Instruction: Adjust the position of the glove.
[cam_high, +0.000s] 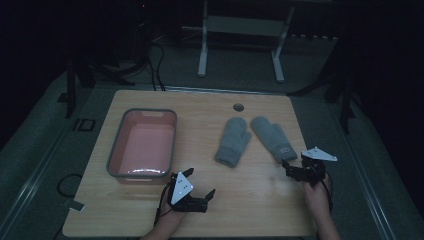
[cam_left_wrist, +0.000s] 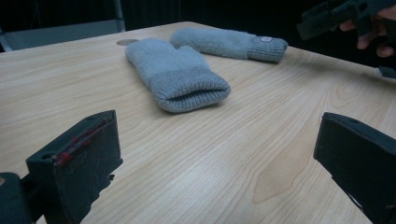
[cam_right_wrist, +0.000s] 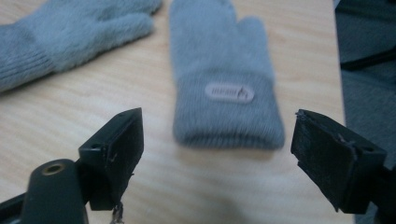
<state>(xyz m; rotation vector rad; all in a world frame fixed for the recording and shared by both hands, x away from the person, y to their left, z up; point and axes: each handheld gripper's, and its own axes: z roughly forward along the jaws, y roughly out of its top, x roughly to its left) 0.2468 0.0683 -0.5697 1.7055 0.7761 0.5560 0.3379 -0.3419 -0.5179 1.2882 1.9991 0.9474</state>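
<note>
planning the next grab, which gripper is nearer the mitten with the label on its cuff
Right. The right gripper sits open just below the cuff of the labelled mitten, nearly touching it. The left gripper is open too, far off to that mitten's lower left, nearer the pink tub.

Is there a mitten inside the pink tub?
No, the pink tub holds nothing; both grey mittens lie on the table beside it.

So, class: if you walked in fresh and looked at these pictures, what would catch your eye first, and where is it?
Two grey mittens lie side by side on the wooden table: the plain mitten at its middle and the labelled mitten to its right. A pink tub with a grey rim sits at the left. The left gripper and right gripper hover open near the front edge, the right one just short of the labelled mitten's cuff.
</note>
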